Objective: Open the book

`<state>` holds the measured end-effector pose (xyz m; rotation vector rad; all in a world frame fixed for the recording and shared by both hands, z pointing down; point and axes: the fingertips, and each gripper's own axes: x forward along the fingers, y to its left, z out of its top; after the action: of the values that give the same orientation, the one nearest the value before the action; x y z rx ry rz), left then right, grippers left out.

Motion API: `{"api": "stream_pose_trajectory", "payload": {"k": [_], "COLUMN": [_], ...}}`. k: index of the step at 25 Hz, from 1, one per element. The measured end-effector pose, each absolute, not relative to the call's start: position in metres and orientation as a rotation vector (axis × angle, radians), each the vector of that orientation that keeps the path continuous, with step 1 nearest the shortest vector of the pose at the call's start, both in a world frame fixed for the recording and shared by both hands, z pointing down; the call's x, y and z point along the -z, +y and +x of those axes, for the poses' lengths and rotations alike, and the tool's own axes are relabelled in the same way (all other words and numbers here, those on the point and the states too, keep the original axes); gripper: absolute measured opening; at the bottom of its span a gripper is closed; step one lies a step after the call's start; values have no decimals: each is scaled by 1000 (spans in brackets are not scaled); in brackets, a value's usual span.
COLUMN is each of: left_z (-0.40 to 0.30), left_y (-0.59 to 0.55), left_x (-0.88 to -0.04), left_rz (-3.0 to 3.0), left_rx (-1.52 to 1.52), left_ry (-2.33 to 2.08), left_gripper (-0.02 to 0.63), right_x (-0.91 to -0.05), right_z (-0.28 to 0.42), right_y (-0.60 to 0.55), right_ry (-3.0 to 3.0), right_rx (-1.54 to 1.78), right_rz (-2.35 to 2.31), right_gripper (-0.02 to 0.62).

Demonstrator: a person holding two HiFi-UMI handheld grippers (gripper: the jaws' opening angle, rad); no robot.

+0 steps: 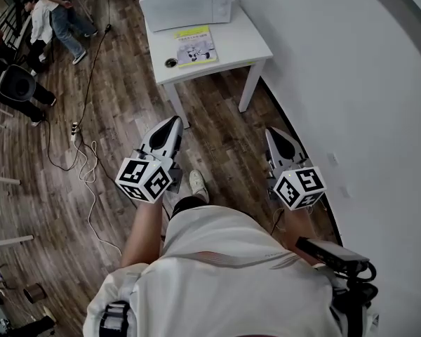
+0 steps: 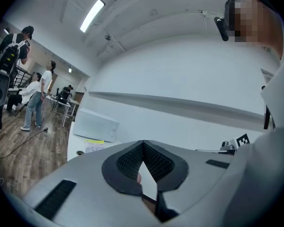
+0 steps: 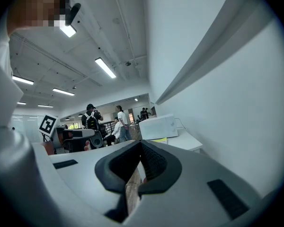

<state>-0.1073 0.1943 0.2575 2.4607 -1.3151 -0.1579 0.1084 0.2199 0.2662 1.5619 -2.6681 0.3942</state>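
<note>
The book (image 1: pixel 195 45) is seen closed and flat, cover up, on the white table (image 1: pixel 252 41). It lies well ahead of the fingers of both grippers and is touched by neither. A yellow band is shown along the far edge of its cover. A white microwave (image 1: pixel 186 2) stands just beyond the book, farther from the fingers, and a small dark round thing (image 1: pixel 171 62) lies on the table just beside the book, on the left gripper's side. In the left gripper view the book (image 2: pixel 94 145) is seen past the fingertips and to their left, in front of the microwave (image 2: pixel 95 125). In the right gripper view only its yellow edge (image 3: pixel 159 140) is made out, beyond the fingertips and slightly to their right.

The left gripper (image 1: pixel 174 121) is held roughly level and pointed towards the table. Its fingers (image 2: pixel 128 161) are clenched tip to tip, with nothing grasped between them. The right gripper (image 1: pixel 272 132) is held alongside, near the white wall (image 1: pixel 351 83). Its fingers (image 3: pixel 154 162) are likewise pressed together and empty.

A wooden floor (image 1: pixel 112 104) is seen below both pairs of fingers. A cable (image 1: pixel 84 153) trails across it to the left of the left fingers, and several people (image 1: pixel 56 5) stand far off on that side.
</note>
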Motion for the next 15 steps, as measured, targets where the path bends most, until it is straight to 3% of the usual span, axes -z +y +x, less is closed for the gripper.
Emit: {"api": "stream_pose_trajectory", "payload": {"k": [8, 15], "left_z": [-105, -144], "left_y": [186, 132], "left_x": [-248, -239], "left_rz": [2492, 2517], "left_rx": [172, 135], "left_ry": [-1323, -1314], "left_gripper": [11, 11], "right_x": [-259, -235], "right_z": [111, 58], "right_y": [210, 149], "right_ry": [-2657, -2636], "right_rx": [-360, -331], "right_rz": [1566, 1541], "right_gripper": [2, 3]}}
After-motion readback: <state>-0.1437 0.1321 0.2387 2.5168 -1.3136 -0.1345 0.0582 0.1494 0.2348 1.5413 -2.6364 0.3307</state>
